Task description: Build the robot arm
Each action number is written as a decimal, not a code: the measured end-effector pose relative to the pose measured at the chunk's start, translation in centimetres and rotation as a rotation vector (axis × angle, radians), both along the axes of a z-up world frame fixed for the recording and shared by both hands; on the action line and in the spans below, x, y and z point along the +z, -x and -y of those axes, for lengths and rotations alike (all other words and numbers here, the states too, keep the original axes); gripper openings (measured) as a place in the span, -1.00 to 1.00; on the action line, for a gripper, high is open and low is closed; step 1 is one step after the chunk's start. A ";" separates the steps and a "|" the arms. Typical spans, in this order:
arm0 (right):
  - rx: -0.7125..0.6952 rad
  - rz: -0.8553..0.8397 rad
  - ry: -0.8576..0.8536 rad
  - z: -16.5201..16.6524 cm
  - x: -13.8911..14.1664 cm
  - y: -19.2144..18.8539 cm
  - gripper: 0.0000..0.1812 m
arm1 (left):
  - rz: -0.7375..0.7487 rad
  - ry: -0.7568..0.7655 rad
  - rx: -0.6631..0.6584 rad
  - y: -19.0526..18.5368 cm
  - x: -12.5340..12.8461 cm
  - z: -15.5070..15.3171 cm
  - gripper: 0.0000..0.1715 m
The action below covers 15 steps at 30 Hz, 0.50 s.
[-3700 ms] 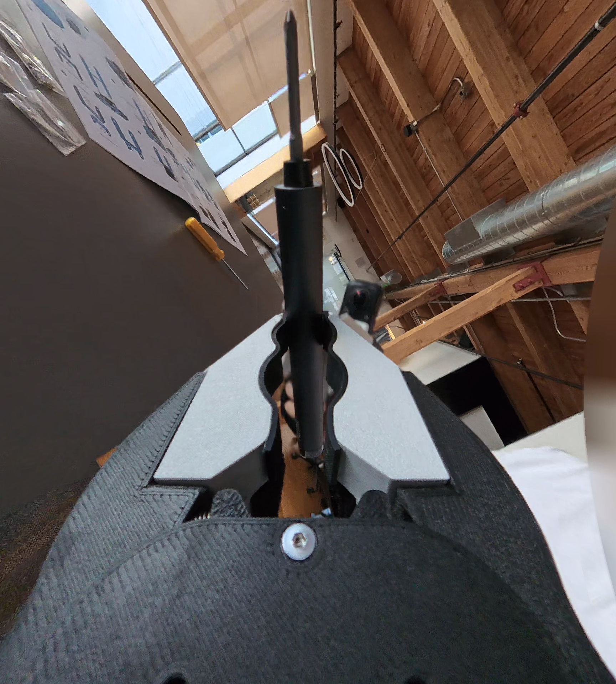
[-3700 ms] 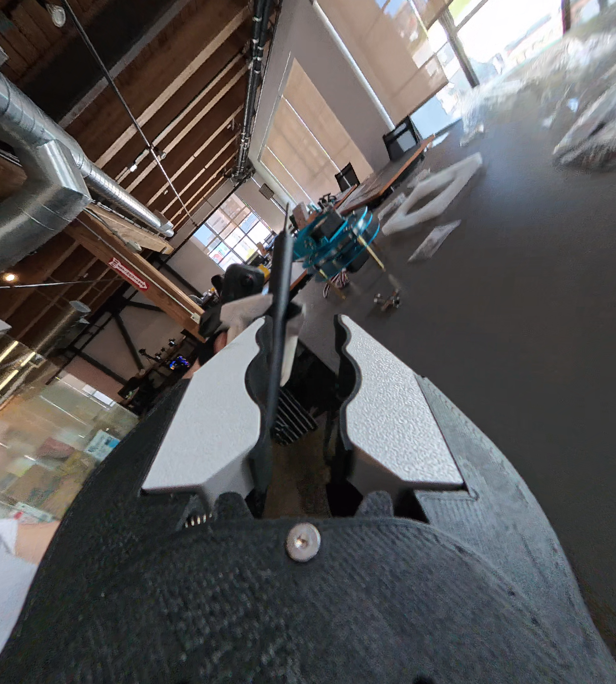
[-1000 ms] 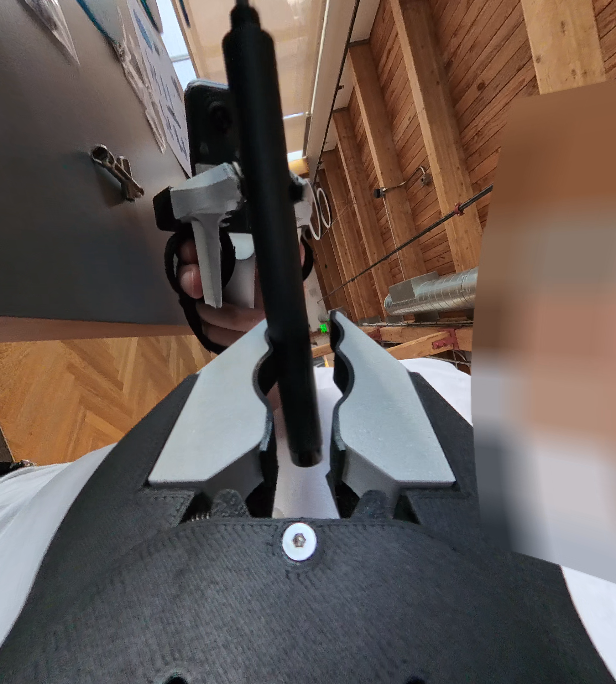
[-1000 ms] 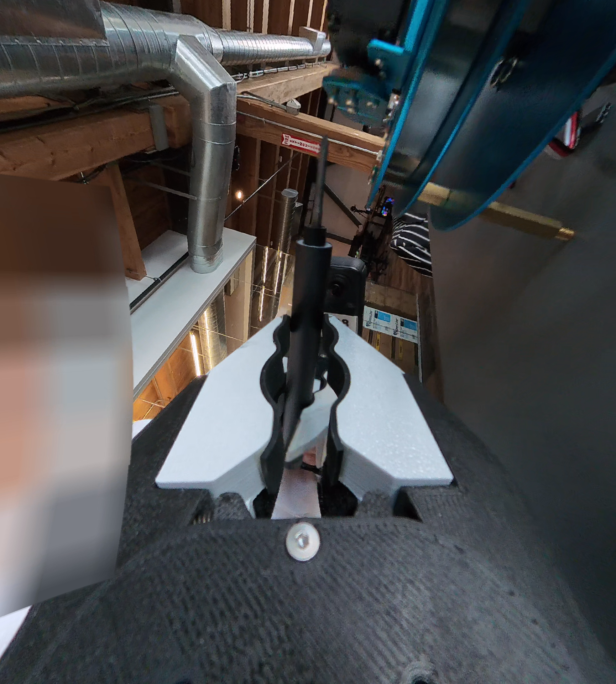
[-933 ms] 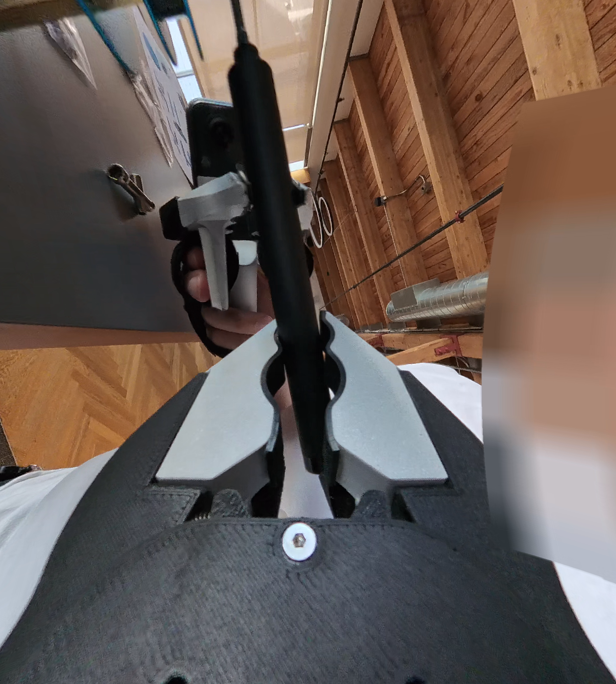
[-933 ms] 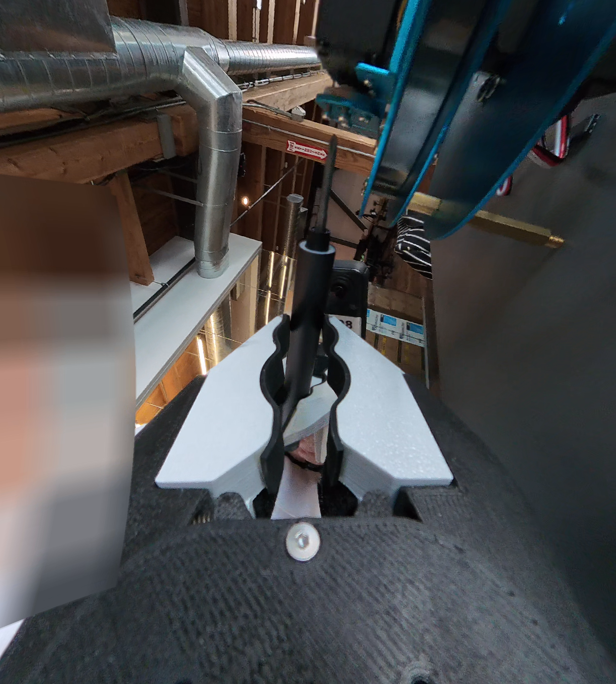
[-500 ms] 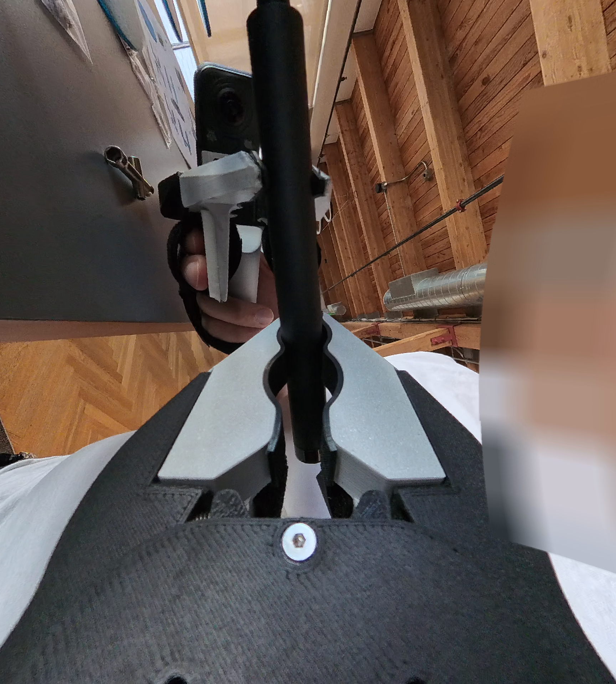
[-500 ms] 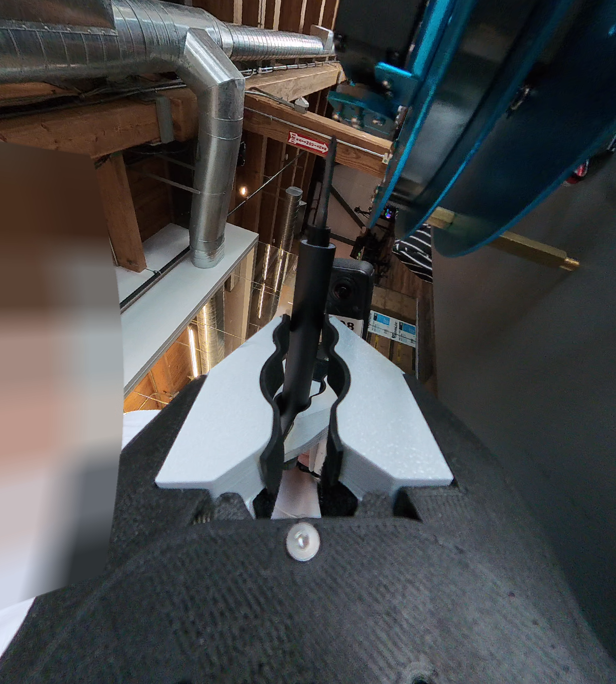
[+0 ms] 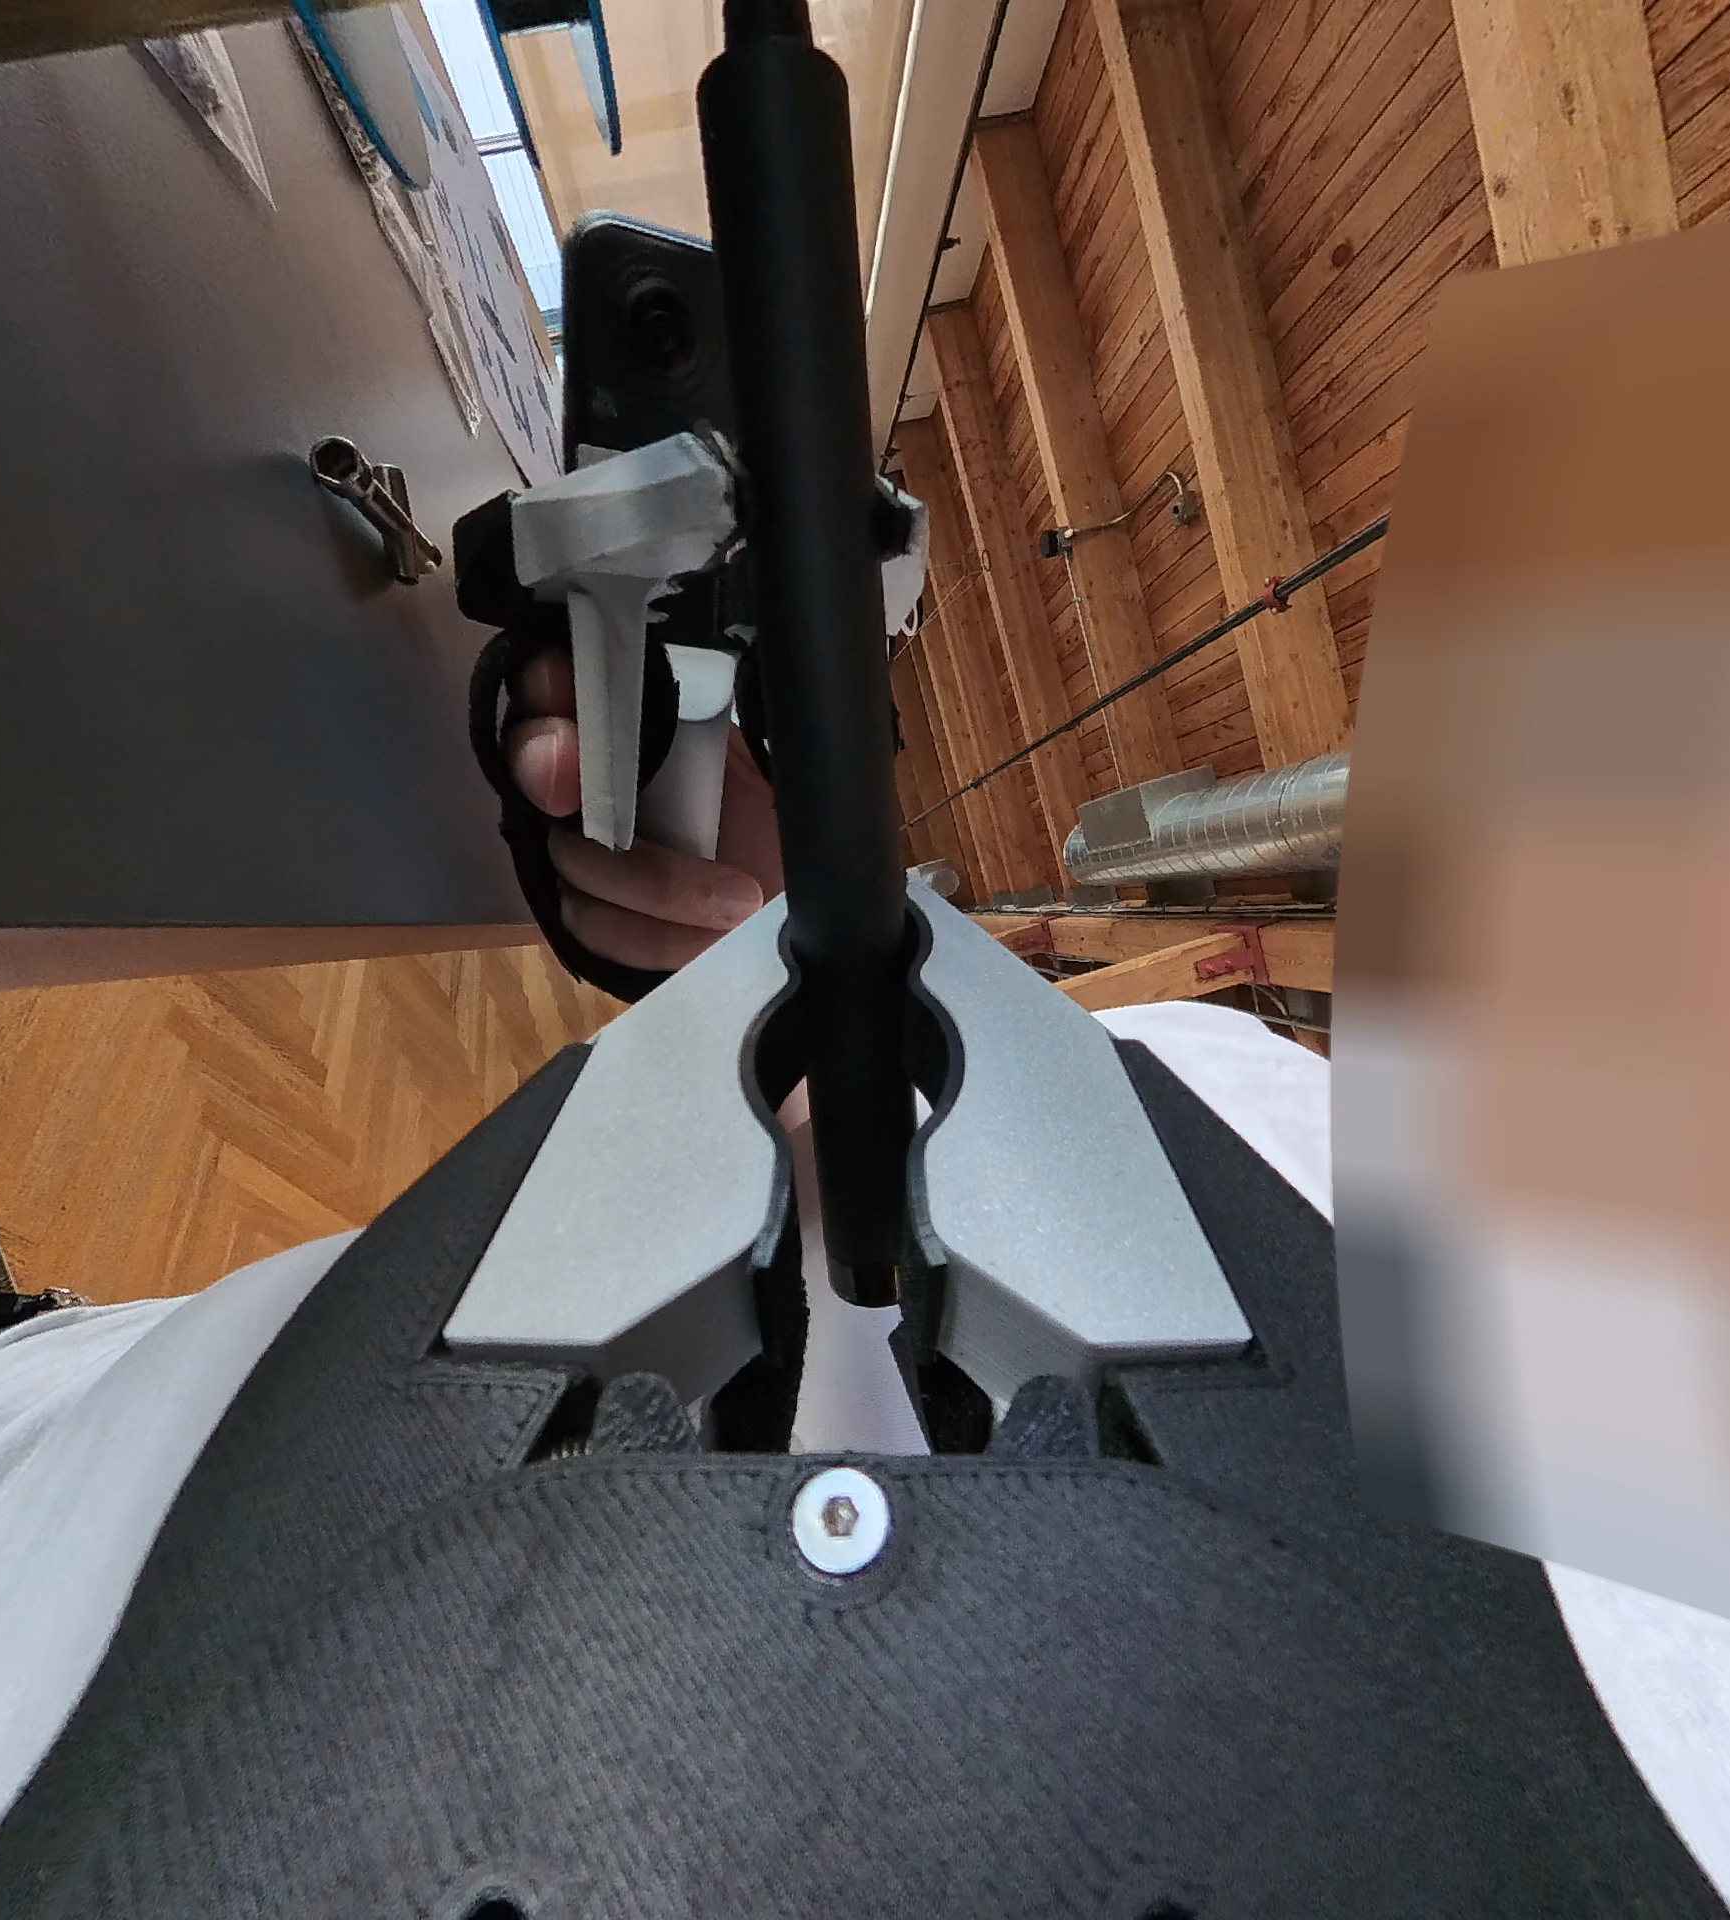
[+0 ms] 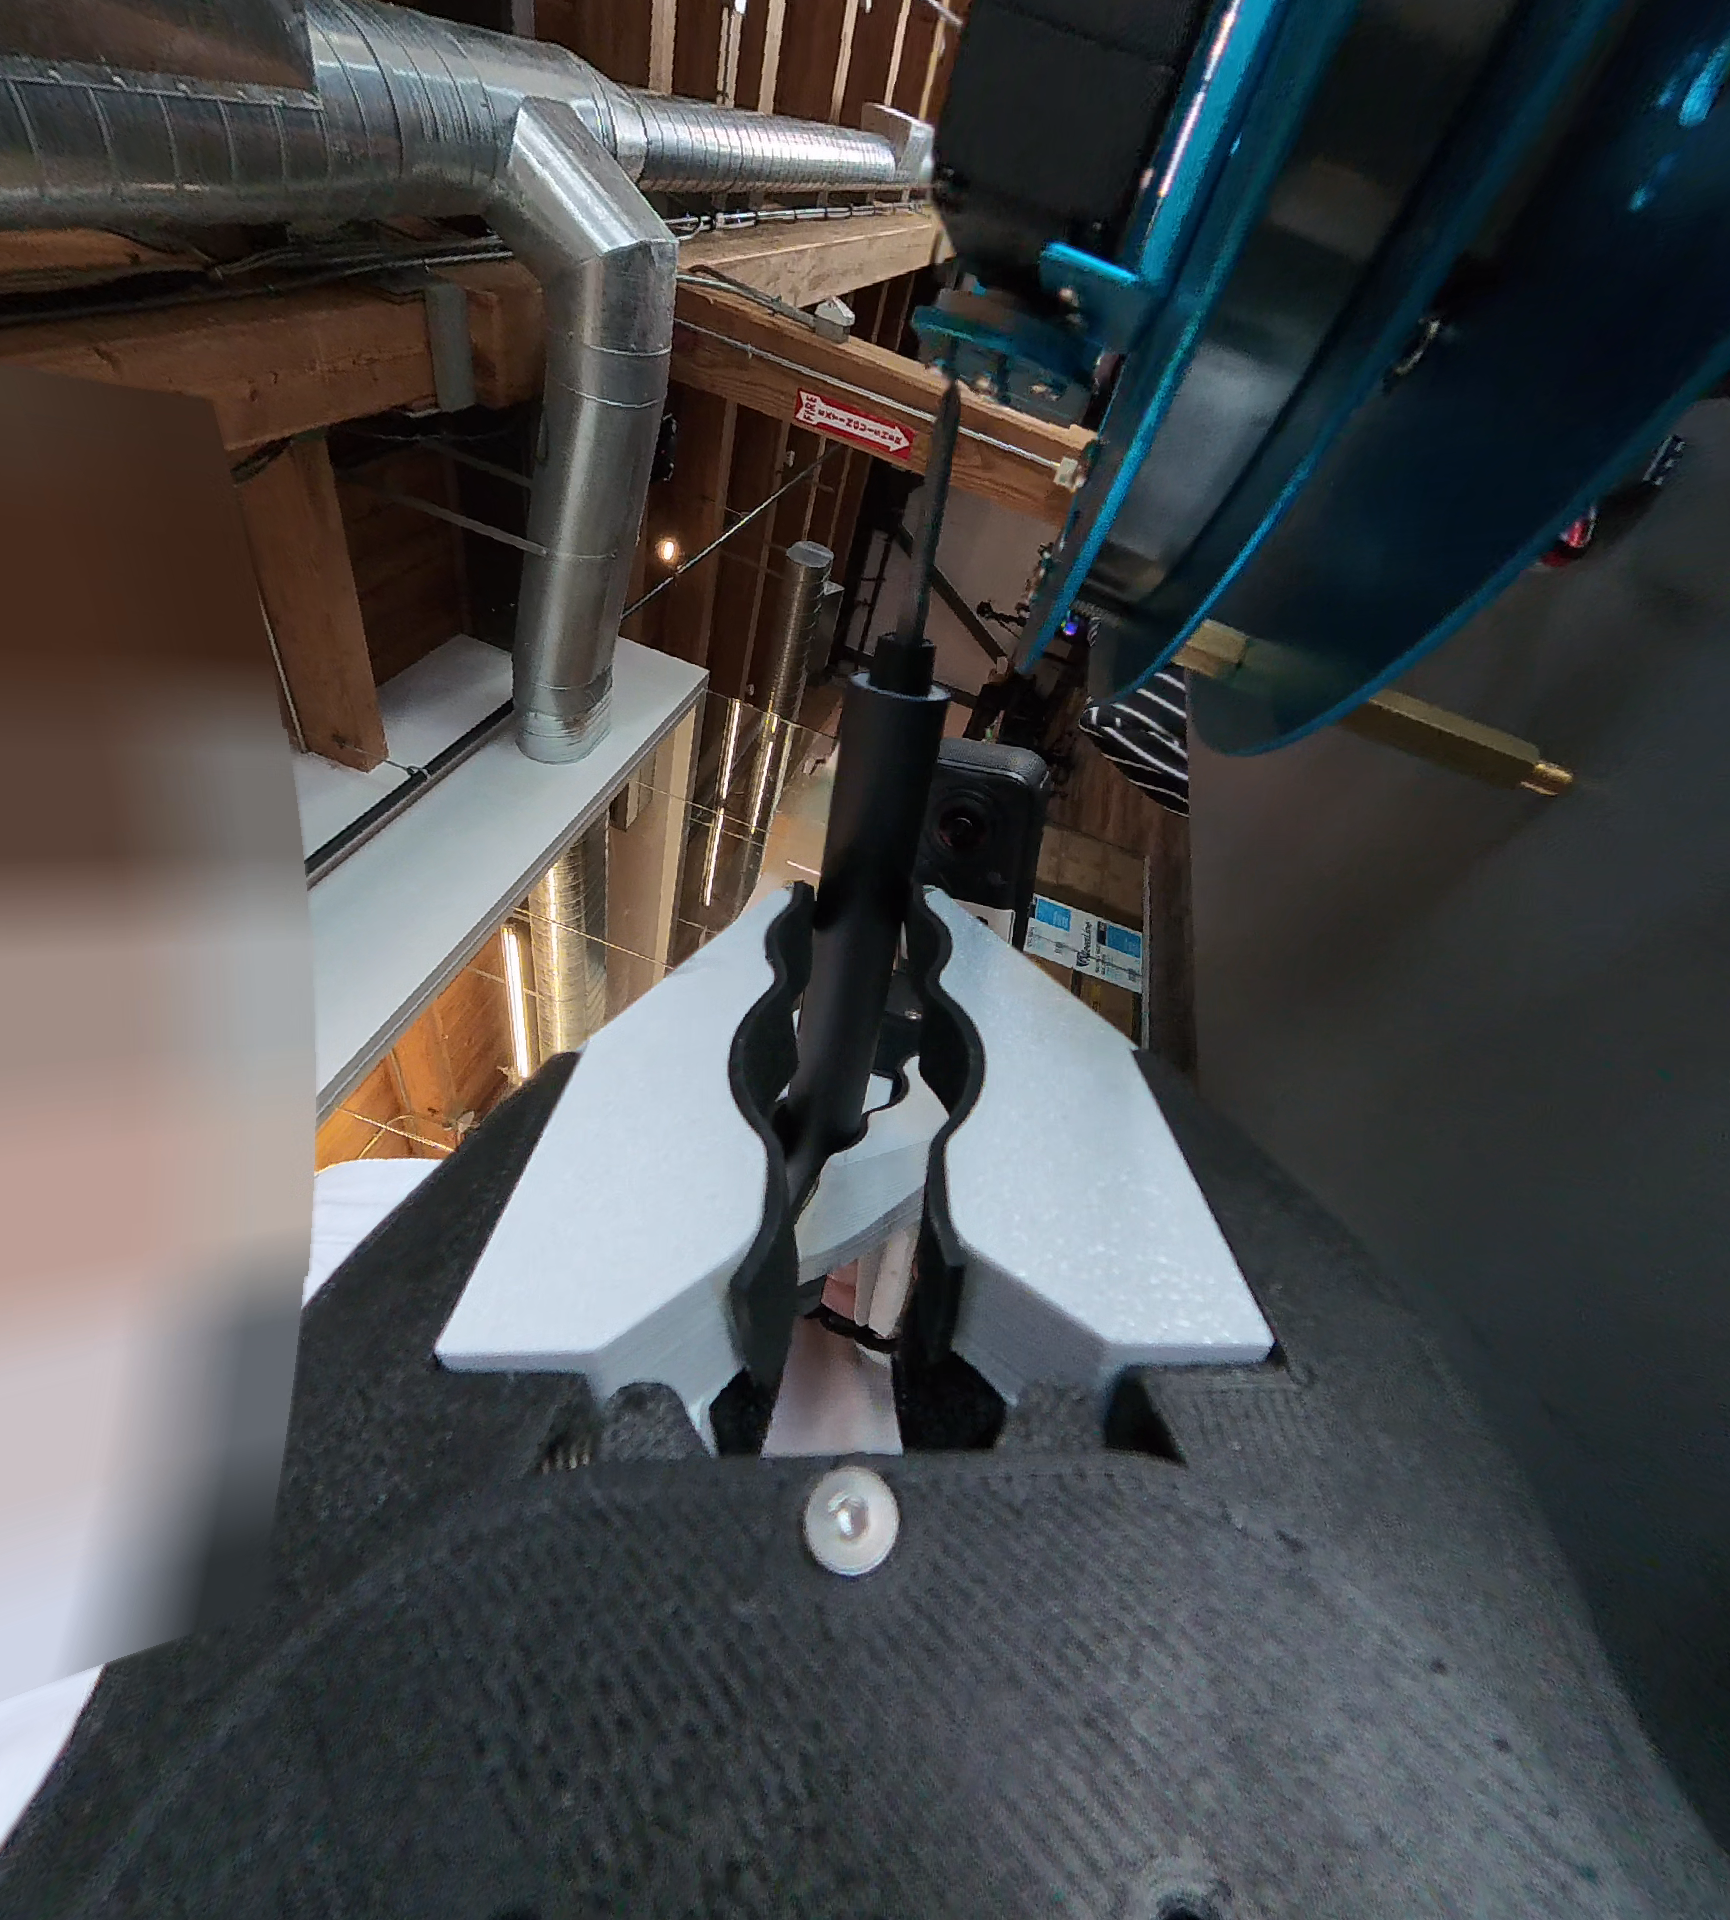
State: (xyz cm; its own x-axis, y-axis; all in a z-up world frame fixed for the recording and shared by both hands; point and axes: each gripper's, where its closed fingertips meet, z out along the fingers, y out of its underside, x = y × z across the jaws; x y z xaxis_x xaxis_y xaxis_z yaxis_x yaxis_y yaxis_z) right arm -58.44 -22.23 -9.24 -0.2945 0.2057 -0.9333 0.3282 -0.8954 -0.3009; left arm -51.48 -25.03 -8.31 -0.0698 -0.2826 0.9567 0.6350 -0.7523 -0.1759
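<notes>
Screwdriver [image 9: 819, 623], black, sits centre in your left wrist view. Far left there, the dark desk [image 9: 113, 520] carries a small metal fitting [image 9: 378, 509]. Beside that, your hand [image 9: 632, 862] grips the right tool [image 10: 856, 914]. Your left tool [image 9: 845, 935] is clamped on the screwdriver handle, with the butt end down near the finger roots.

In the right wrist view, a silver duct [image 10: 580, 416] runs at upper left. At centre, the handle runs up between the right tool's fingers, leaning on the left one; you cannot tell whether they pinch it. The thin shaft points at a blue-rimmed device [image 10: 1360, 364] at upper right, which has a brass standoff [image 10: 1463, 748] below it.
</notes>
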 end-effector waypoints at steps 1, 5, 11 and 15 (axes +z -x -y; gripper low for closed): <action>0.001 0.002 0.002 0.0 0.0 0.0 -0.83 | -0.003 0.001 -0.001 0.0 -0.1 0.0 -0.89; -0.005 0.000 0.002 0.0 0.2 -0.1 -0.83 | -0.005 -0.003 -0.003 0.0 0.0 -0.1 -0.89; -0.013 -0.002 0.001 -0.4 0.2 -0.5 -0.83 | 0.002 -0.002 0.001 0.2 -0.1 -0.2 -0.89; -0.026 -0.003 0.004 -0.5 0.2 -0.6 -0.83 | 0.005 0.000 0.003 0.4 -0.1 -0.3 -0.89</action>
State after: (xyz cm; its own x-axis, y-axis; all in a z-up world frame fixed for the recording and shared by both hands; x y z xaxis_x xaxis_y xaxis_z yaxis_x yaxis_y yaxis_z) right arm -57.89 -21.74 -9.08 -0.2921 0.2097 -0.9331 0.3040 -0.9047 -0.2984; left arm -51.91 -24.78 -8.40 -0.0733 -0.2829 0.9564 0.6383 -0.7501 -0.1729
